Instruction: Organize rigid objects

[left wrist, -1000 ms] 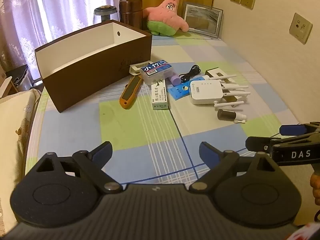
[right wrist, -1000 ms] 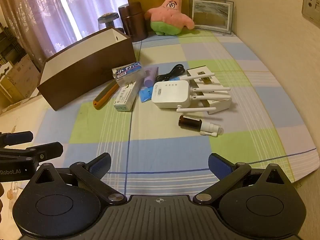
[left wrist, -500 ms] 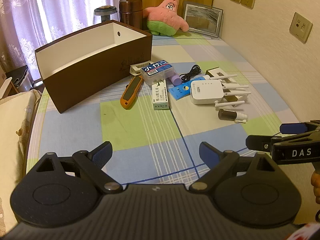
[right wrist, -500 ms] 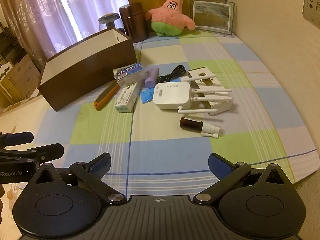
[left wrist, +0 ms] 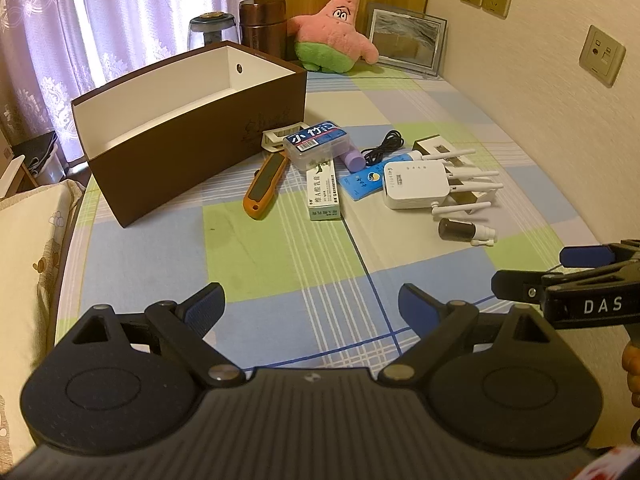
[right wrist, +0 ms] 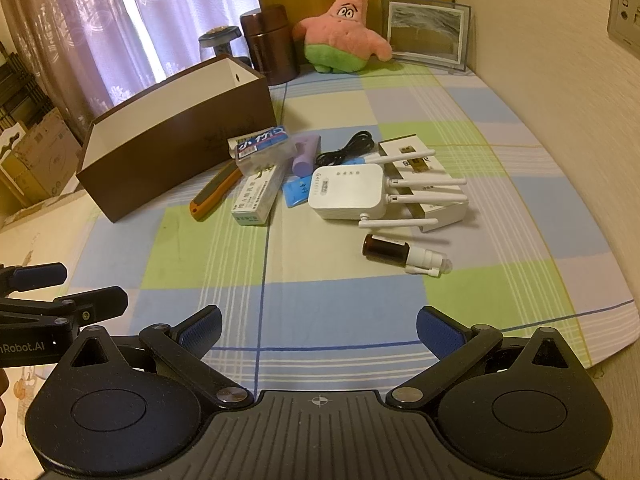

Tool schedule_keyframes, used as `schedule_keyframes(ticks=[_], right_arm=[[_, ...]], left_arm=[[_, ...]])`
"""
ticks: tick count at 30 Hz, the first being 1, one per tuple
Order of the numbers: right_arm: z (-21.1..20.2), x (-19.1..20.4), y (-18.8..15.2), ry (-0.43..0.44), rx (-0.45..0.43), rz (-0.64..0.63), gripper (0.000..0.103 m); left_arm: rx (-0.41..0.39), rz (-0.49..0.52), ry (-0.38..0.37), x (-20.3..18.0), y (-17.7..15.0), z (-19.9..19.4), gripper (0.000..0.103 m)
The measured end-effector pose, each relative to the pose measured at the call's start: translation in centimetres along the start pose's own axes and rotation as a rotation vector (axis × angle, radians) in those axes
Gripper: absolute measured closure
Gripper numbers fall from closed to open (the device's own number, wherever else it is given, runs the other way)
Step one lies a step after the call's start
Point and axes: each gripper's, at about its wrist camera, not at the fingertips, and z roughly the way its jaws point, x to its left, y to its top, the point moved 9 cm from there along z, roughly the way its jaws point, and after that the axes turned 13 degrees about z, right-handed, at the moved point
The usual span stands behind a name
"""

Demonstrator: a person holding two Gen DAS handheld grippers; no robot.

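An empty brown box (left wrist: 192, 136) (right wrist: 172, 148) with a white inside stands at the back left of the checked table. Beside it lie an orange utility knife (left wrist: 266, 186) (right wrist: 214, 194), a clear case with a blue label (left wrist: 316, 146) (right wrist: 262, 148), a long white carton (left wrist: 324, 192) (right wrist: 258, 198), a white router (left wrist: 416, 184) (right wrist: 348, 192) and a brown spray bottle (left wrist: 464, 230) (right wrist: 400, 254). My left gripper (left wrist: 312, 308) and right gripper (right wrist: 318, 328) are open and empty, well short of the objects.
A purple tube (right wrist: 306, 154), a black cable (right wrist: 346, 146), a blue card (left wrist: 362, 180) and a white box (right wrist: 428, 184) lie by the router. A pink plush star (left wrist: 334, 36), a picture frame (left wrist: 406, 44) and a brown canister (left wrist: 262, 26) stand at the back. The wall is on the right.
Both grippers have drifted slightly forward toward the objects. Their fingers stay open and nothing on the table has moved.
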Motion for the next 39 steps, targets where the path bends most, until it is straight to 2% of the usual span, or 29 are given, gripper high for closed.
schedule_keyframes(ticks=[38,39], right_arm=[[0.1,-0.5,0.1,0.001,0.001,0.000,0.002],[0.6,0.7,-0.2,0.002,0.003,0.001,0.002]], left_arm=[[-0.001,0.002,0.002,0.6,0.0,0.1,0.011],[-0.001,0.002,0.002,0.6,0.0,0.0,0.011]])
